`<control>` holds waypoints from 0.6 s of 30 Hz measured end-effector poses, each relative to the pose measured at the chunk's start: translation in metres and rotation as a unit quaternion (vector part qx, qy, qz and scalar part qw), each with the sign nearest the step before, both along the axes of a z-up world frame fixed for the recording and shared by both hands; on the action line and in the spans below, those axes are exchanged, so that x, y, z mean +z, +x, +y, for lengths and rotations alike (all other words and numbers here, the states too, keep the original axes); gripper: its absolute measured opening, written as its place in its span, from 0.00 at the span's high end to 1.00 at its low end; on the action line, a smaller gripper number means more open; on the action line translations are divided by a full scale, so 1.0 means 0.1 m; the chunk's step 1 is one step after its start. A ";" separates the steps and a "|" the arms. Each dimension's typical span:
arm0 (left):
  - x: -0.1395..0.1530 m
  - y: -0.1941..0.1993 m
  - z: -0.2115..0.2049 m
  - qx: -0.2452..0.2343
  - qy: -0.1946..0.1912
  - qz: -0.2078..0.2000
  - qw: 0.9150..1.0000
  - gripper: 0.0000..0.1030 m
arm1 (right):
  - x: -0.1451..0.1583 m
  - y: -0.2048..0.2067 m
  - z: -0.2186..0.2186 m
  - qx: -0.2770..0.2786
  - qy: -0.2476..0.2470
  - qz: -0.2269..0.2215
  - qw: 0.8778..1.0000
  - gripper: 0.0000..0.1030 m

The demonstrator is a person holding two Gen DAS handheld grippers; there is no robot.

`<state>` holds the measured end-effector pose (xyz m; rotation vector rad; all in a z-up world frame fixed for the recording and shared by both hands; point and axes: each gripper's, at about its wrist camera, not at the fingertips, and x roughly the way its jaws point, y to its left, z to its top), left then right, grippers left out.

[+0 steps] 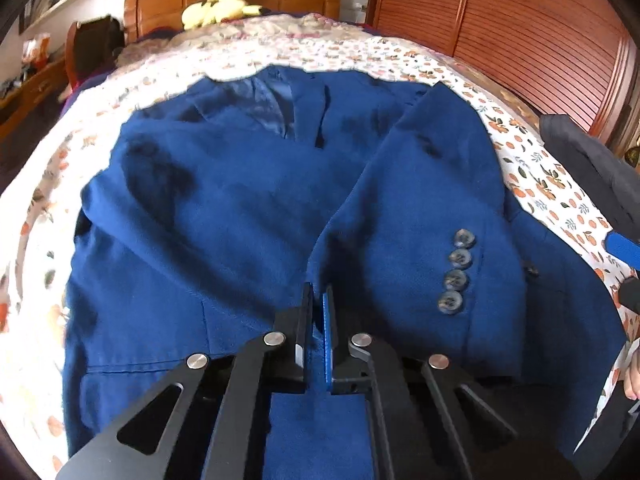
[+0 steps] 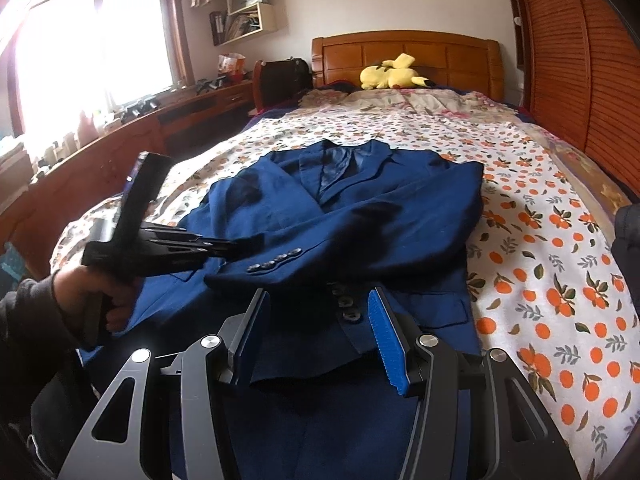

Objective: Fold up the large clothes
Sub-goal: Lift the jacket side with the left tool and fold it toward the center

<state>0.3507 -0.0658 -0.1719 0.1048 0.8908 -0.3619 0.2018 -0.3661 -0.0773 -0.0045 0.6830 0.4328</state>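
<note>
Blue suit jacket (image 2: 360, 216) spread face-up mid-bed on the orange-print sheet (image 2: 552, 280), collar toward the headboard (image 2: 404, 52). Left of the cuff buttons (image 1: 456, 270): left gripper (image 1: 318, 300) clenched, apparently pinching a thin fold, so likely to slip or drag the folded-over sleeve (image 2: 352, 248) askew. Right of them: right gripper (image 2: 320, 320) released above the hem, risking a lopsided fold.

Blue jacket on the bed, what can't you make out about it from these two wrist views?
- Blue jacket hem: both views, covered by the gripper frames and cut by the bottom edge.
- Left gripper grip: jaws shut, fabric between them unclear in the left view; in the right view the tips blend into the dark sleeve.
- Front buttons: right view, shadowed.
</note>
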 end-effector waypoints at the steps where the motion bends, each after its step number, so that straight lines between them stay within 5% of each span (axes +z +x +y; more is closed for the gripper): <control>1: 0.08 -0.03 0.00 0.000 -0.001 -0.010 1.000 0.97 | 0.00 0.01 0.00 -0.002 -0.001 0.000 1.000 0.52; 12: 1.35 -0.50 0.04 -0.010 -0.032 -0.131 0.991 0.98 | -0.11 0.13 0.00 -0.015 -0.003 0.013 1.000 0.52; 18: 1.72 -0.82 0.05 -0.016 -0.028 -0.166 0.986 0.98 | -0.06 0.09 -0.01 -0.011 0.004 0.005 1.000 0.52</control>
